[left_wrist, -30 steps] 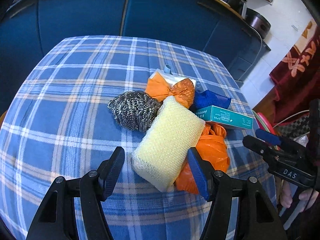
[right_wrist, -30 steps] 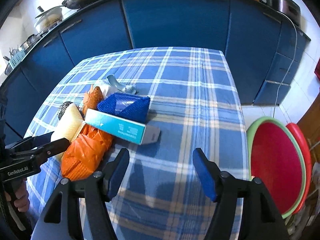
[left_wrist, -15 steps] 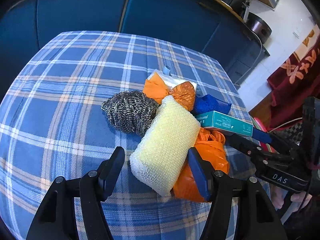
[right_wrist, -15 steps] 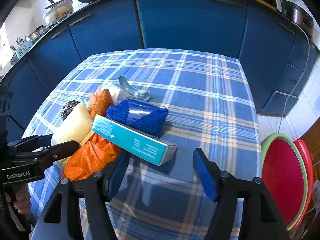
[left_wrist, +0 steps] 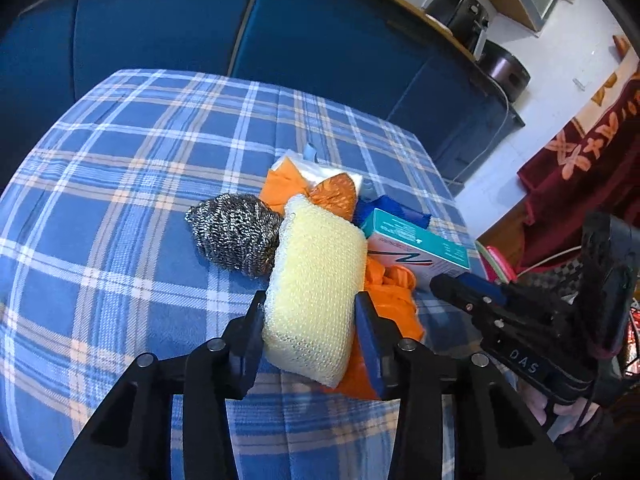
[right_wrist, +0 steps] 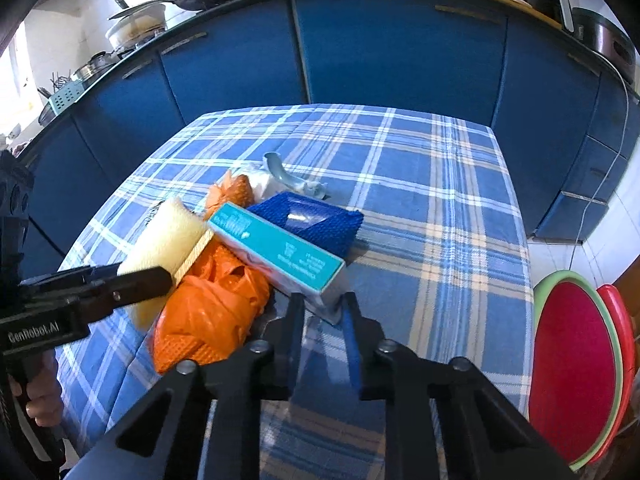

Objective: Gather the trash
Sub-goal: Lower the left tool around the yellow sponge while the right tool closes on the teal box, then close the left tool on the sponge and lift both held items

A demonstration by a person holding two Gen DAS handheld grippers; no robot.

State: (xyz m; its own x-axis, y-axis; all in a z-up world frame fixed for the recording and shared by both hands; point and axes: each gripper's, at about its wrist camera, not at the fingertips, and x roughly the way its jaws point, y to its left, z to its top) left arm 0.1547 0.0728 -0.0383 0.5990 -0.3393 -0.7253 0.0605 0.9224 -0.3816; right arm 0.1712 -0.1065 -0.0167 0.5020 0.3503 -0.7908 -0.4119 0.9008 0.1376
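While the left gripper [left_wrist: 310, 322], jaws just closing, clamps the yellow sponge [left_wrist: 316, 284] across its width, the right gripper [right_wrist: 322, 312] has closed on the teal box [right_wrist: 276, 250] by its near end, apparently; both lie lengthwise away over the table [right_wrist: 420, 208]

Yellow sponge [left_wrist: 316, 280], teal box [right_wrist: 276, 248], orange bag [right_wrist: 208, 312], heaped

tongs [left_wrist: 310, 322]: black arms | blue pads [left_wrist: 370, 340] | silver screws | white lettering
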